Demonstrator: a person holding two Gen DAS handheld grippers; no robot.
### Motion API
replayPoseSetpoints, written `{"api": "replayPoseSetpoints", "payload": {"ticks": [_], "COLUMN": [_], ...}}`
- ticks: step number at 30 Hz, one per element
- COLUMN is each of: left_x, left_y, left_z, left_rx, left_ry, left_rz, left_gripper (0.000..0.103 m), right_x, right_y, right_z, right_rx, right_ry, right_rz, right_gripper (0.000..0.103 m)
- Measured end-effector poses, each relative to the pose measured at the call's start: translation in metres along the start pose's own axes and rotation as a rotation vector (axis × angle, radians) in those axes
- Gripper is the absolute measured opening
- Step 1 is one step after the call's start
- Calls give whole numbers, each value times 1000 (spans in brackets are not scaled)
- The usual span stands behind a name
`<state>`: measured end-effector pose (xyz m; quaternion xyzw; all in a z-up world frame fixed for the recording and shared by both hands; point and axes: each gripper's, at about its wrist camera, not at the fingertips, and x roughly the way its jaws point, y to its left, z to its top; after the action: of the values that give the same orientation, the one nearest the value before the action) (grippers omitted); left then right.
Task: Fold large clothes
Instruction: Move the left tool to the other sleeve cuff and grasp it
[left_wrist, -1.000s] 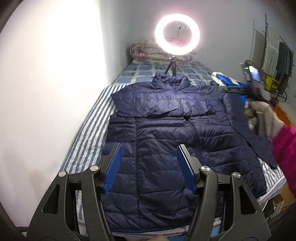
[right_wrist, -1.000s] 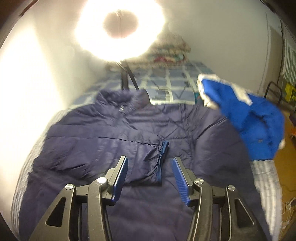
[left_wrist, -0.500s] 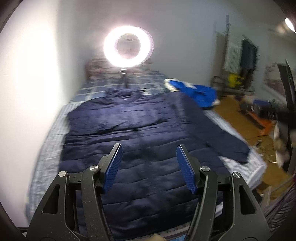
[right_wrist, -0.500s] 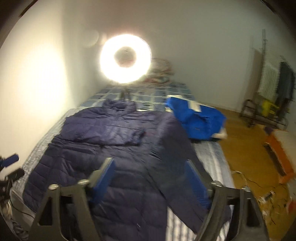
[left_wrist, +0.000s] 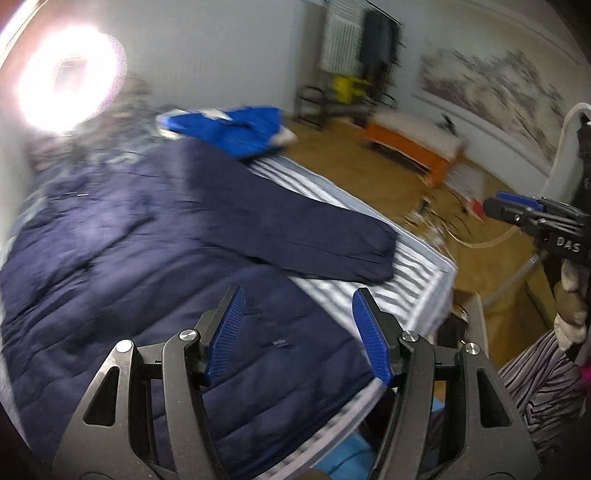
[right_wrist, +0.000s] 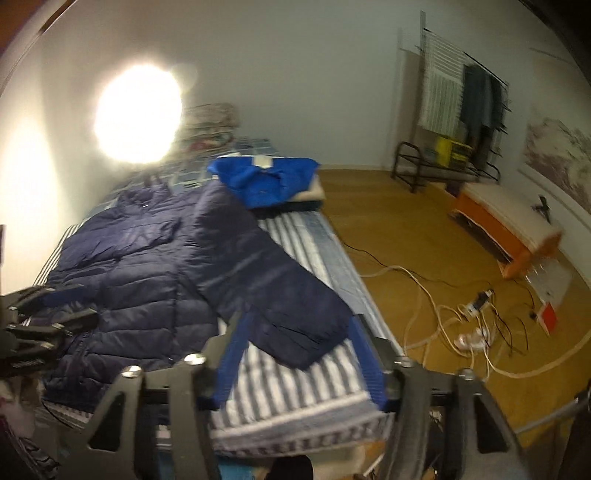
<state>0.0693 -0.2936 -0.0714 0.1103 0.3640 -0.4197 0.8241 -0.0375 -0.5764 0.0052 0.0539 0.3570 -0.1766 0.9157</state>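
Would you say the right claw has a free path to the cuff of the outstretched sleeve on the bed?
Probably yes. The right claw is open and points at the sleeve cuff, which lies flat on the striped sheet with nothing on it. The left claw hovers apart over the jacket's hem.

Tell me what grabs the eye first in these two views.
The glaring ring light at the bed's far end dominates. Next comes the navy puffer jacket spread across the striped bed, one sleeve stretched out sideways. A bright blue jacket lies beyond it.

Navy jacket (left_wrist: 155, 236); blue-and-white striped sheet (right_wrist: 295, 384); orange bench (left_wrist: 410, 147).
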Motion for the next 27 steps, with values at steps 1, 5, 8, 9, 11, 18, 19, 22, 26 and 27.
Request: {"api": "replayPoseSetpoints", "payload": {"ticks": [1, 5, 8, 9, 11, 18, 19, 22, 26, 27], "left_x": [19, 72, 112, 121, 144, 198, 204, 223, 242, 245], "left_y": [-12, -47, -77, -85, -105, -134, -137, -143, -145, -143], "left_z": [5, 18, 25, 27, 31, 30, 29, 27, 21, 20], "left_rx": [5, 2, 65, 84, 125, 174, 172, 165, 182, 174], "left_ry": [30, 114, 154, 160, 181, 251, 264, 312, 348, 352], "left_rz": [-39, -146, -171, -169, -169, -147, -144, -106, -26, -9], "left_gripper": [63, 63, 63, 63, 63, 71, 72, 72, 72, 70], "right_x": [-1, 5, 9, 8, 5, 6, 5, 2, -2, -2], "right_y": [-7, -33, -42, -44, -44, -44, -47, -54, -53, -52], "right_z": [-4, -19, -25, -26, -27, -26, -25, -23, -19, -19], "right_rx": [19, 81, 101, 107, 110, 107, 125, 158, 170, 169], "right_ry": [4, 40, 60, 60, 50, 35, 32, 14, -13, -13], "right_rz": [-8, -38, -47, -51, -70, -105, -107, -116, -120, -115], "right_gripper": [45, 36, 28, 27, 25, 25, 25, 26, 28, 28]}}
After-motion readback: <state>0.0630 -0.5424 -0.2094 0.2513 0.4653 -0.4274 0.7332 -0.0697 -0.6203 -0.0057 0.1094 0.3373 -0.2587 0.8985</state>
